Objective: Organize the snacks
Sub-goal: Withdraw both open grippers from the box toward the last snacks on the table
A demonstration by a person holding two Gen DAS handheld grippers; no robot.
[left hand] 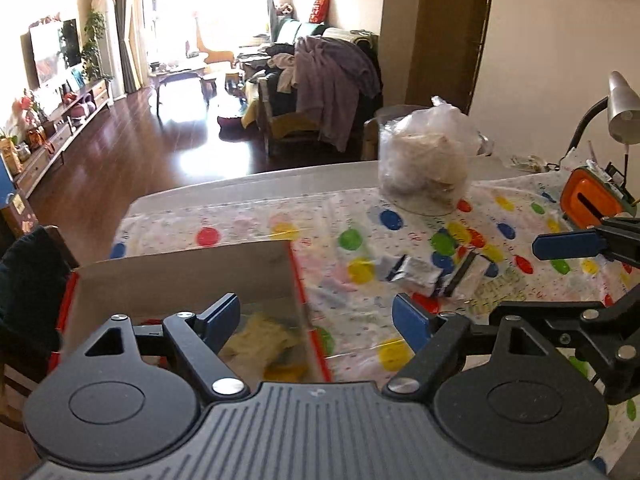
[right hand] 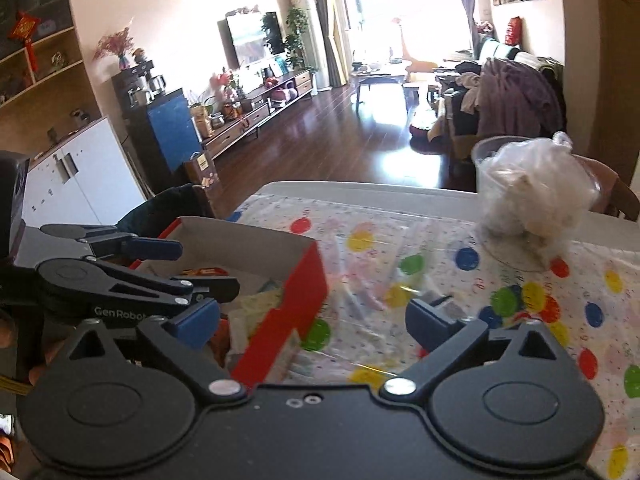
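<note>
A red cardboard box [left hand: 180, 276] with a brown inside stands on the table's left part, holding yellow snack packets [left hand: 264, 340]. My left gripper [left hand: 316, 320] is open and empty over the box's right wall. White snack packets [left hand: 424, 272] lie on the dotted cloth to the right. My right gripper [right hand: 312, 316] is open and empty over the box's red wall [right hand: 296, 304]; it also shows at the right of the left wrist view [left hand: 568, 244]. The left gripper shows in the right wrist view [right hand: 180, 264] above the box.
A clear plastic bag of pale food [left hand: 424, 160] stands at the table's far side, also in the right wrist view [right hand: 532, 192]. An orange box [left hand: 588, 200] and a desk lamp [left hand: 620, 108] are at the right. A chair with dark cloth [left hand: 28, 292] is left of the table.
</note>
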